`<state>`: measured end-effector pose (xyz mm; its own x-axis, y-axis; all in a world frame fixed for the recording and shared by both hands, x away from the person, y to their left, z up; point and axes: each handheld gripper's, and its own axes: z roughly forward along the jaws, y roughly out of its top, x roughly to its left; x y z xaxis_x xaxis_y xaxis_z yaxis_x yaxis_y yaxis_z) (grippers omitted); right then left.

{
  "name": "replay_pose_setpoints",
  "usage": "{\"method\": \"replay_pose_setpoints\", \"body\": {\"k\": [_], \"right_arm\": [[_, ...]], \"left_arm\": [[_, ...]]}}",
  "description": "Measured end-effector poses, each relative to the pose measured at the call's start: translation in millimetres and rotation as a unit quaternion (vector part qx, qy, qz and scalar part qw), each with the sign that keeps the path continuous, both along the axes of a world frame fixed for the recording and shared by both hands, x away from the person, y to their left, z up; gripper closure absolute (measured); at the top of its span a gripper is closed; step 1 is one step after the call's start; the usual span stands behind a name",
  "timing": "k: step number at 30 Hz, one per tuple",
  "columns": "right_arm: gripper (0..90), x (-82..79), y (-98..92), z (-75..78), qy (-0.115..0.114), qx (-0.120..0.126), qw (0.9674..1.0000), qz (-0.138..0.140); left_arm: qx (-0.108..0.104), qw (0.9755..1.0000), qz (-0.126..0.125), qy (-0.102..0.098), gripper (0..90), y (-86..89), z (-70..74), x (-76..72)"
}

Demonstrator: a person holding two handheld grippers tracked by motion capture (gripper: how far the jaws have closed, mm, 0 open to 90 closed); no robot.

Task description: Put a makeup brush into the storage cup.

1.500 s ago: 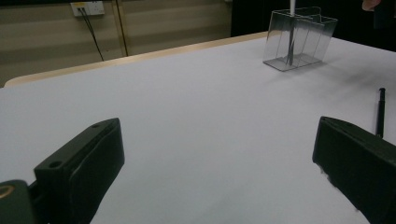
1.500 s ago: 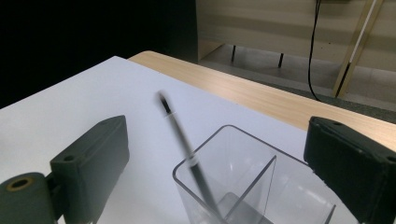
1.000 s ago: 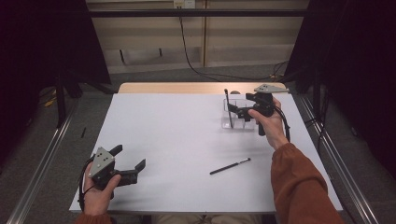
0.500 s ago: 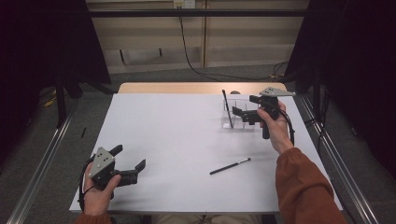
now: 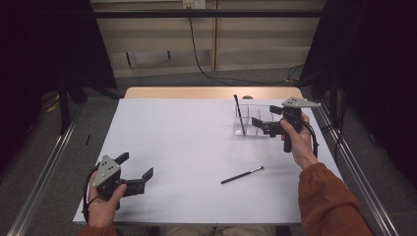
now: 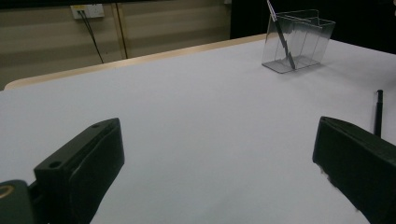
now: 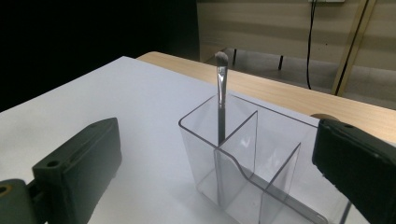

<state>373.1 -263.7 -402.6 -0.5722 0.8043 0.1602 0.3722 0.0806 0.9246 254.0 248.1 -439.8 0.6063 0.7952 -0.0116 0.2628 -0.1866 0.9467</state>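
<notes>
Right gripper (image 5: 263, 124), seen from the high view, hangs spread and empty beside the clear organizer (image 5: 248, 119) near the bench's far right corner, where one brush (image 5: 239, 114) leans upright; a second brush (image 5: 242, 175) lies flat toward the near edge, likely next. Left gripper (image 5: 134, 171) rests wide apart at the near left corner, waiting. Left gripper view: wide jaws frame bare bench (image 6: 196, 116). Right gripper view: the brush's bristles point up, protected from bending.
</notes>
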Motion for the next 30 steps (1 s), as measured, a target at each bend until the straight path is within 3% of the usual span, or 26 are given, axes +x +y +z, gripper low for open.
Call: {"method": "replay_pose_setpoints", "body": {"k": [30], "right_arm": [[0.8,-71.5,-17.5,2.1,-0.023,-0.004,0.9997,0.004]], "left_arm": [[-0.010,1.0000,0.001,-0.001,2.2,0.3,0.7,-0.2]]}}
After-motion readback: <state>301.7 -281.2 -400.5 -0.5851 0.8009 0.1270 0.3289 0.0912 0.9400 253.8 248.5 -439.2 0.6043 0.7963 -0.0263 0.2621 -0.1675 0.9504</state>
